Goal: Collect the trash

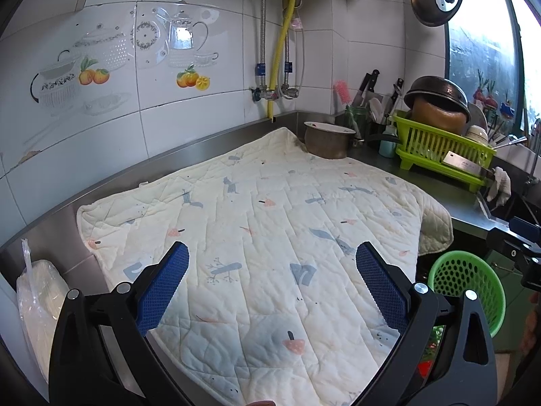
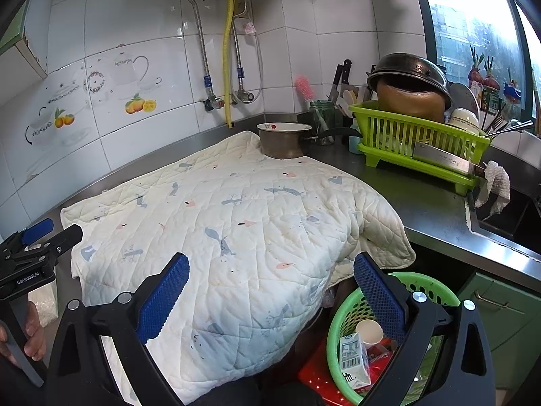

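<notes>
Both blue-padded grippers, left [image 1: 272, 264] and right [image 2: 270, 270], hover spread wide and empty over a quilted white cloth [image 2: 236, 230]. A round green mesh basket [image 2: 341, 328] at five o'clock holds a milk carton [image 2: 353, 355] and paper cup [image 2: 368, 331].

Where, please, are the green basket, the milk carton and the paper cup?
green basket [image 2: 341, 314], right wrist view, left rim.
milk carton [image 2: 353, 355], right wrist view, printed side.
paper cup [image 2: 369, 331], right wrist view, open mouth.
</notes>
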Tool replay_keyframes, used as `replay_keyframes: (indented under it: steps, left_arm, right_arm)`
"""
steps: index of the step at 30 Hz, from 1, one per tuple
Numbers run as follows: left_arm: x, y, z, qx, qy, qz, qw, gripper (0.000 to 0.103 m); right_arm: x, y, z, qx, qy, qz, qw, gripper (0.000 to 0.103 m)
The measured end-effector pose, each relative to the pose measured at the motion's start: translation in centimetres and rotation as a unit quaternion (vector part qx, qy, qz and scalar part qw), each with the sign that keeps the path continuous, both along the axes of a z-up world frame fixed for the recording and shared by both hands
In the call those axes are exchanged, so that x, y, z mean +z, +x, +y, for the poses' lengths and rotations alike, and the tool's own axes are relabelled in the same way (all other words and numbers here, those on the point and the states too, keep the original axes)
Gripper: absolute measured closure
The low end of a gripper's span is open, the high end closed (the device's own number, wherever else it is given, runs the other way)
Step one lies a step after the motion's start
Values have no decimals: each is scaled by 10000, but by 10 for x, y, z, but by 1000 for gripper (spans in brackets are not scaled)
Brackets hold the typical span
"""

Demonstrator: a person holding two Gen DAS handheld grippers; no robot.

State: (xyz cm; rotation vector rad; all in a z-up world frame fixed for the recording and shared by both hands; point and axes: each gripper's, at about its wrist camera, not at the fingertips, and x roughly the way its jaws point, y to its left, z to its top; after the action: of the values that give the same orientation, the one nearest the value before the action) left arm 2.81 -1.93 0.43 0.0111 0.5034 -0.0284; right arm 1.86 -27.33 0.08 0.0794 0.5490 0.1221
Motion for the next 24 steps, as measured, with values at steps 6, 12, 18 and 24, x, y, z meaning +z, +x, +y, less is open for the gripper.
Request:
replay_keyframes:
  steps: [6,12,18,24]
  left_arm:
    - [0,1,0,11,11,2,10000,5]
    - [0,1,-1,5,13,-2,10000,5]
    - [-1,1,-2,-3,25,-3,10000,5]
    - [-2,0,-3,-20,34,-18,10000,5]
  right_arm:
    - [1,0,0,-23,3,-6,10000,8]
    - [1,0,0,-18,-5,7,10000,8]
    - [2,1,1,-9,-10,0,10000,8]
    - [2,1,1,15,-14,11,10000,8]
